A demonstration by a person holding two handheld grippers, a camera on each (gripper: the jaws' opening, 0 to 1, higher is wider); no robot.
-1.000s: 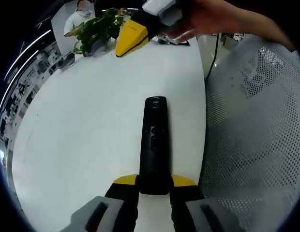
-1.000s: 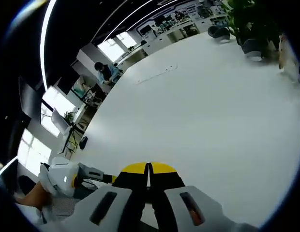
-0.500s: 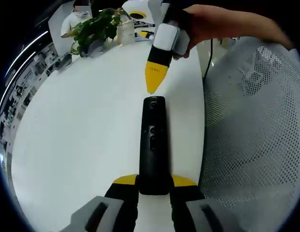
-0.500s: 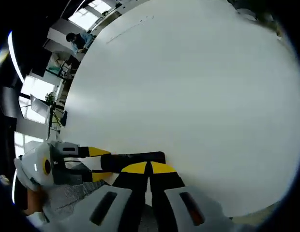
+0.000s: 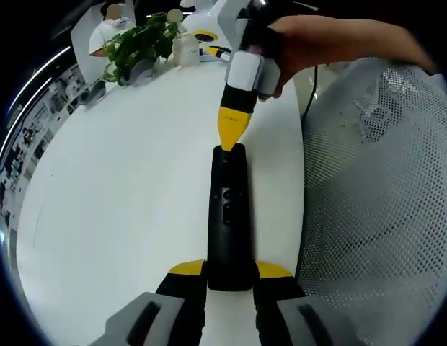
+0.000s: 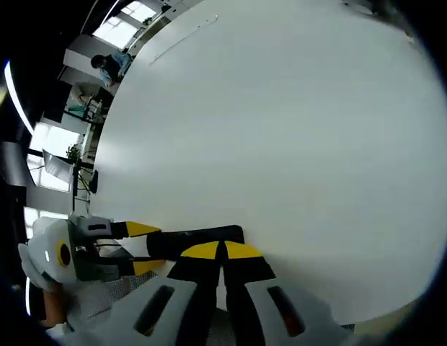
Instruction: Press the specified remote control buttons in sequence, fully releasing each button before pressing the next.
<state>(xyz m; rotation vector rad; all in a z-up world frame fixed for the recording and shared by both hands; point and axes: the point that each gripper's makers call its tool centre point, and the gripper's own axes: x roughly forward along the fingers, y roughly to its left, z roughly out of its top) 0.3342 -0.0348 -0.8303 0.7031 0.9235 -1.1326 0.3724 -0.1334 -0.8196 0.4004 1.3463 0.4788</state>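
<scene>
I see the black remote control [image 5: 228,216] lying lengthwise on the white table [image 5: 115,194], its near end pinched between the yellow-tipped jaws of my left gripper [image 5: 229,275] at 6 o'clock in the left gripper view, its far end running up toward 12 o'clock, close to the table's edge. My right gripper [image 5: 232,133] comes down from 12 o'clock in that view, held by a hand [image 5: 310,40], its jaws pressed together into one yellow point that sits on the remote's far end; whether it is actually depressing a button I cannot tell. In the right gripper view the same jaws [image 6: 222,251] rise from 6 o'clock, shut with nothing between them, their tips over the end of the remote [image 6: 191,238], which runs off toward 9 o'clock where the left gripper [image 6: 130,249] clamps it. Beyond the remote, at 11 o'clock in the left gripper view, a potted plant [image 5: 140,47] stands at the far edge of the table, with a person [image 5: 108,32] behind it. A grey mesh surface [image 5: 375,194] covers the 3 o'clock side, just past the table's edge.
</scene>
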